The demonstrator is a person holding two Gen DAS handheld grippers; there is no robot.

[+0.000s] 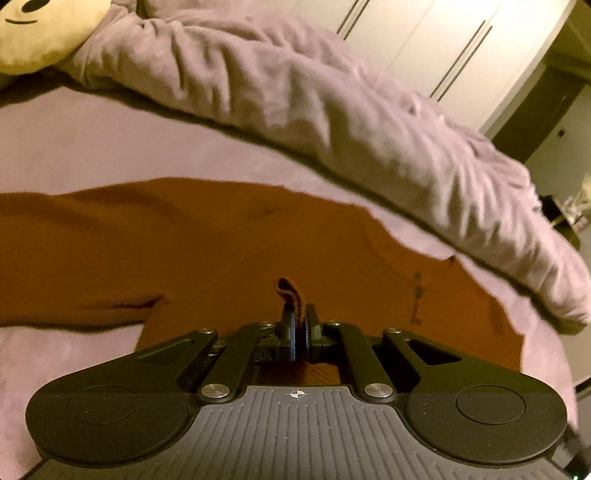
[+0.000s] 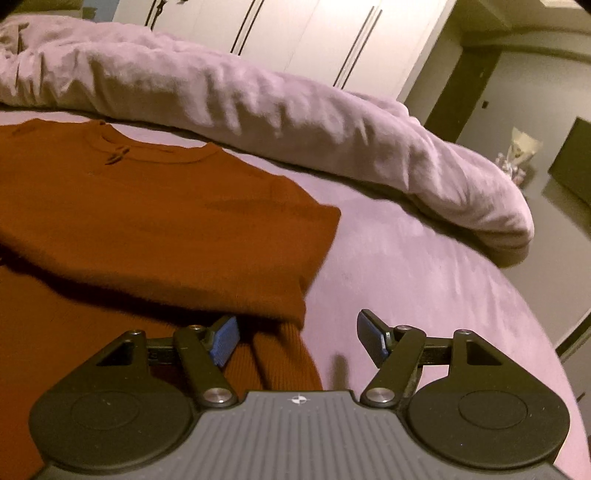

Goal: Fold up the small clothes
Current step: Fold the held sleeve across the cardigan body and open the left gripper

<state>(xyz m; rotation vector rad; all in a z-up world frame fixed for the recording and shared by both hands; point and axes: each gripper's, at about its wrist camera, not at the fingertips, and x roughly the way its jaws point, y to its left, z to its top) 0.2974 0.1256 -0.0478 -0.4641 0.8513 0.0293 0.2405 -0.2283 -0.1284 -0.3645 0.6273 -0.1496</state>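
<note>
A rust-brown knit sweater (image 1: 192,240) lies spread on the purple bed sheet (image 1: 74,147). My left gripper (image 1: 300,328) is shut on a pinched-up ribbed edge of the sweater, which sticks up between the pads. In the right wrist view the sweater (image 2: 147,206) lies with its neckline at the far side and one part folded over onto the body. My right gripper (image 2: 297,341) is open, low over the sweater's ribbed near edge at its right side. Its left pad (image 2: 223,341) is over the fabric and its right pad (image 2: 371,341) is over bare sheet.
A rumpled lilac duvet (image 1: 332,122) lies in a long heap across the far side of the bed, also in the right wrist view (image 2: 295,110). A yellow smiley cushion (image 1: 40,29) sits at far left. White wardrobes (image 2: 314,40) stand behind; the bed edge drops off at right.
</note>
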